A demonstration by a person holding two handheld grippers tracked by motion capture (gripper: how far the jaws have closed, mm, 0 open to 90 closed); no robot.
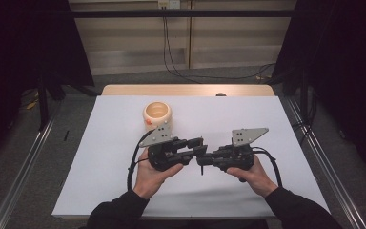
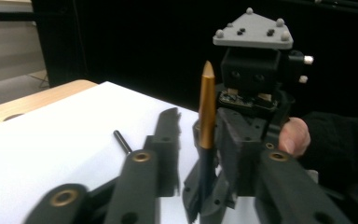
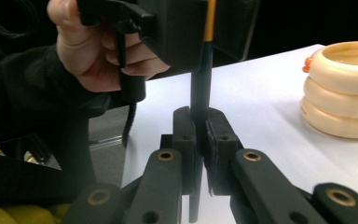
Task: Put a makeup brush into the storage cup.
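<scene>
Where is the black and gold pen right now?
In the high view the pen stands mid-table between both grippers, clamped by the right gripper, nearer the person than the cream holder.

2 grippers: left gripper [image 1: 196, 145], right gripper [image 1: 208, 158]. 1 pen [image 2: 207, 112], gold and black. 1 small black cap [image 2: 121, 141]. 1 cream ribbed holder [image 1: 157, 115]. 1 table [image 1: 267, 138].
</scene>
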